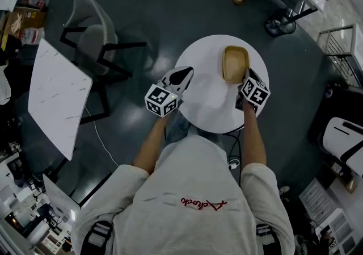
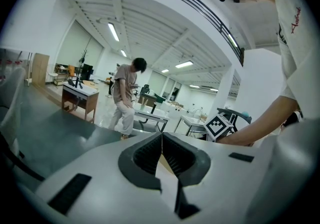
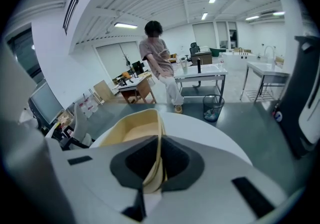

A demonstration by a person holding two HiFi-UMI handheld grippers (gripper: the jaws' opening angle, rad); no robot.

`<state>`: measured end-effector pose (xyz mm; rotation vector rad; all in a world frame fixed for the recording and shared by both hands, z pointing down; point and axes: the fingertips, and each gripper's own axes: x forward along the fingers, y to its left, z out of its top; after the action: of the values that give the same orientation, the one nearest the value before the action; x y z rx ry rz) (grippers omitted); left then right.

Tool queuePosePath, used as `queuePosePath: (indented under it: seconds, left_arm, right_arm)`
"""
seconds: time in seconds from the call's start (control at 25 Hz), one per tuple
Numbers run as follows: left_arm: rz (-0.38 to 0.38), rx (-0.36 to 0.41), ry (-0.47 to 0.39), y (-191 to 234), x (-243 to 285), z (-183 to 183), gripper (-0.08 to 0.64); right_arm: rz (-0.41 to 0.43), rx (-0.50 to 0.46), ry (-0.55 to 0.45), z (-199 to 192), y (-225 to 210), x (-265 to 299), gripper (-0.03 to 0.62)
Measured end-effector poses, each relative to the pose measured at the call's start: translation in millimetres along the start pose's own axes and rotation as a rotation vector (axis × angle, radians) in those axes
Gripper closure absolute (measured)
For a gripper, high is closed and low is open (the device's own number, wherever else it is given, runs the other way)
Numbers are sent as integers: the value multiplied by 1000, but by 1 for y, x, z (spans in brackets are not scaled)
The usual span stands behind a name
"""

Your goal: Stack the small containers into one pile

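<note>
Right gripper (image 3: 159,155) was clenched on the thin side wall of the tan, rounded-rectangular container (image 3: 131,130), pinching its 4 o'clock edge between ribbed black pads. That shallow, smooth, matte tub sat toward 1 o'clock on the round white table (image 1: 204,103), its hollow paler than its rim. Left gripper (image 2: 161,152), jaws pressed together on nothing, hovered over the table's 9 o'clock edge.

Head view dim; fisheye edges dark.
</note>
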<state>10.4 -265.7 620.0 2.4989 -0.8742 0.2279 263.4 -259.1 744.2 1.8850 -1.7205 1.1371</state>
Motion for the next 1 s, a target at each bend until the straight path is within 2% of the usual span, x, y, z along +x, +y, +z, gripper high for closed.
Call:
queuePosePath:
  seconds: [0.8, 1.0]
  left_arm:
    - [22, -7, 12, 5, -10, -10, 548]
    - [27, -8, 15, 6, -14, -14, 549]
  right_arm:
    - [-73, -140, -71, -5, 0, 9, 558]
    - [-60, -184, -65, -11, 7, 10, 557]
